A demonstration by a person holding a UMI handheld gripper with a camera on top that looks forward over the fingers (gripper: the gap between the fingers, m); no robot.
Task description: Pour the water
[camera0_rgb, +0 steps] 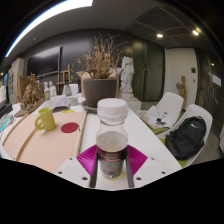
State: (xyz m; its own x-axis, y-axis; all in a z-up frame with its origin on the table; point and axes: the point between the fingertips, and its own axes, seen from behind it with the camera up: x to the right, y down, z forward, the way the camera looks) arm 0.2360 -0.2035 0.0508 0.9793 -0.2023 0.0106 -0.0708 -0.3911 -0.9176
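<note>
A clear plastic bottle (112,135) with a white cap and a dark label stands upright between my fingers, held above the table. My gripper (112,161) is shut on the bottle, with both magenta pads (88,156) pressed against its lower sides. A yellow-green mug (45,120) stands on the light wooden table (50,145) ahead and to the left of the fingers. Just right of the mug lies a dark red coaster (69,127).
A large pot with dried plants (99,88) stands at the table's far end, a white statue (127,76) to its right. White chairs (168,108) line the right side, one bearing a black backpack (186,137). A plant arrangement (31,93) stands far left.
</note>
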